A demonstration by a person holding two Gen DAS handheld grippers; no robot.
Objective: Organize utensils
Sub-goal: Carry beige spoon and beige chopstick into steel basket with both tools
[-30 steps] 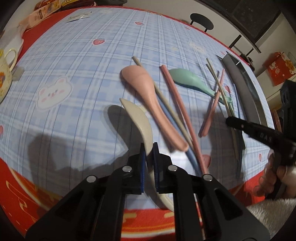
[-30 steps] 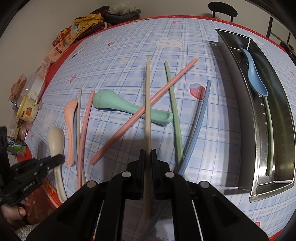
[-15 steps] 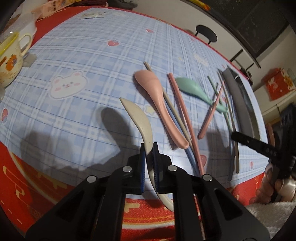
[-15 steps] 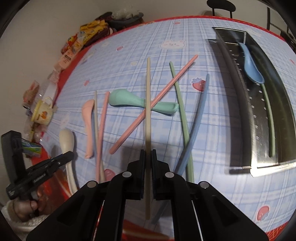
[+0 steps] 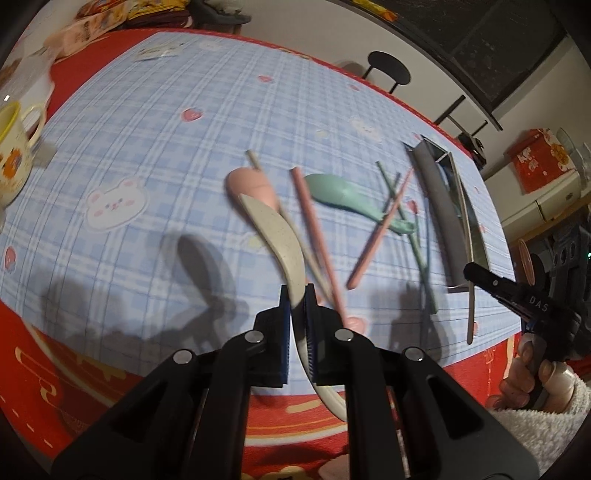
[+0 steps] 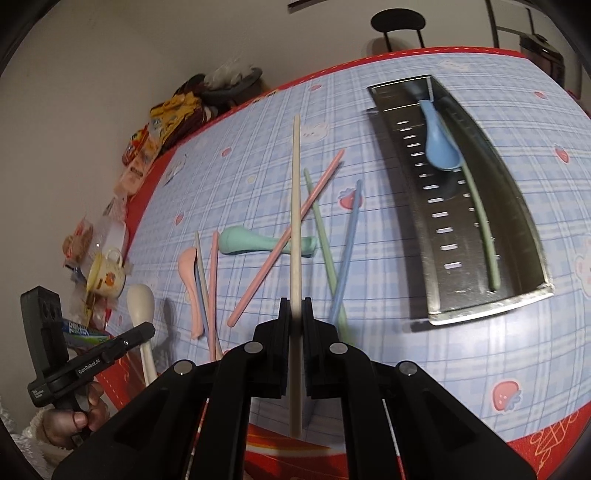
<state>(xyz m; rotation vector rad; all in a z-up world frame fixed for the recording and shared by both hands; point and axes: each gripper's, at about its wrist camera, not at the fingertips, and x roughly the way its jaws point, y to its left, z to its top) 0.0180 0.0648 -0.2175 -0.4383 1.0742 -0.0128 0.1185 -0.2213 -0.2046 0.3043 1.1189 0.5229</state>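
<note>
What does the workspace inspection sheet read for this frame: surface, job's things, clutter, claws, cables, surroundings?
Surface: table under blue plaid cloth, red border.
Job's things: metal tray holds blue spoon and a green chopstick; green spoon, pink spoon and loose chopsticks lie on the cloth.
Clutter: mug and snack packets at the far edge.
Claws: left claw shut on beige spoon; right claw shut on beige chopstick.
Cables: nothing seen.
Surroundings: black chair, wall.

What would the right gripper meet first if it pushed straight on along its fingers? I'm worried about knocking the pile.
Probably the crossed pink chopstick and green spoon, which lie under its held beige chopstick; depth is unclear.
</note>
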